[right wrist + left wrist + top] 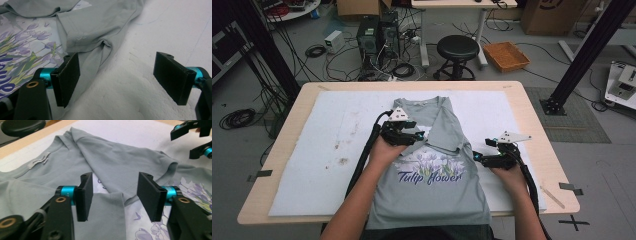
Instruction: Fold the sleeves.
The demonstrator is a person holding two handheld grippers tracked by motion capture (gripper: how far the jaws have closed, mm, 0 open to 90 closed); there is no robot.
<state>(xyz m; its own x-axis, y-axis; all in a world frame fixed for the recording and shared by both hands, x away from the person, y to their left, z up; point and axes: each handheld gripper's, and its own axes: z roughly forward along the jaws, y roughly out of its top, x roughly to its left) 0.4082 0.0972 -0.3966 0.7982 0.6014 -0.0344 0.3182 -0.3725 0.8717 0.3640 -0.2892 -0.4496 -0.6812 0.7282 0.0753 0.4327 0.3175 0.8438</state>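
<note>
Grey T-shirt (432, 175) lay flat on white pad (327, 150), both sleeves folded in.

Left gripper (115, 195) stood open, nothing pinched; left sleeve (110, 217) hem lay just below and between its jaws. Right gripper (120, 77) stood wide apart too, over bare pad, with shirt edge beside its left jaw, untouched.

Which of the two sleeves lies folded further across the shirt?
The right sleeve: it crosses the chest to near the print, while the left sleeve makes a shorter fold under the left gripper.

Black stool (457, 50) beyond table (287, 135); wicker basket (506, 55) right; computer tower (368, 34) left.
</note>
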